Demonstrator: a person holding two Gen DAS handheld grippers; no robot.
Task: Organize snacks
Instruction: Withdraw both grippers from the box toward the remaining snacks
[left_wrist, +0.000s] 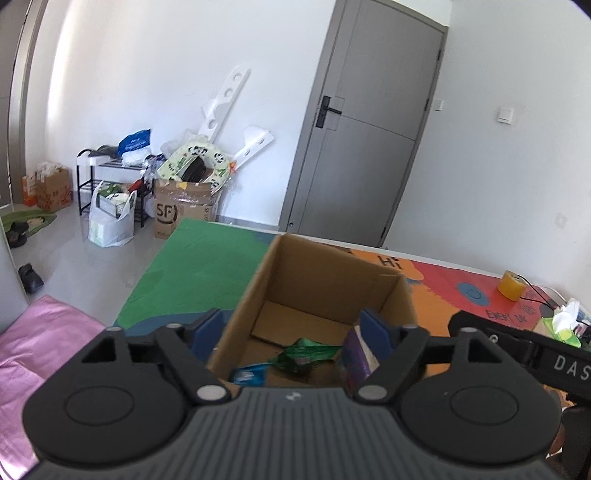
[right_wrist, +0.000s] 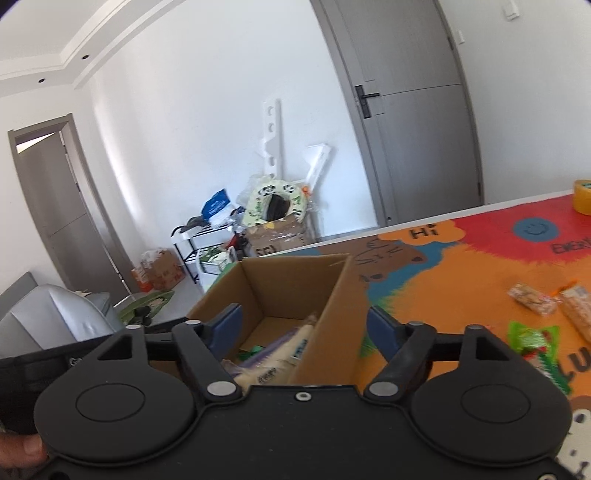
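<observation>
On the colourful printed mat covering the surface (right_wrist: 461, 280), we find the remaining snacks lying loose to the right of the open brown cardboard box (right_wrist: 291, 280): two clear-wrapped pale snack bars (right_wrist: 532, 301) further off, and a green-and-red foil snack packet (right_wrist: 532, 341) nearer.

We note the right gripper (right_wrist: 304, 325) hovers over the box's right wall, its jaws standing apart with nothing between them. The left gripper (left_wrist: 291, 330) likewise hangs over the box's near rim, jaws apart and empty. Inside the box we see a green wrapper (left_wrist: 306, 354), a blue packet (left_wrist: 249, 374) and a purple-and-cream pack (left_wrist: 356, 354) already deposited.

Our judgement: the coming move turns on the green-and-red packet. It lies to the right of the right jaws, just beside them, and its long axis appears to run away from the camera, slightly slanted. The right hand is plainly nearer; the left would have to cross the box. A yellow tape roll (left_wrist: 511, 285) sits well apart at the far edge.
</observation>
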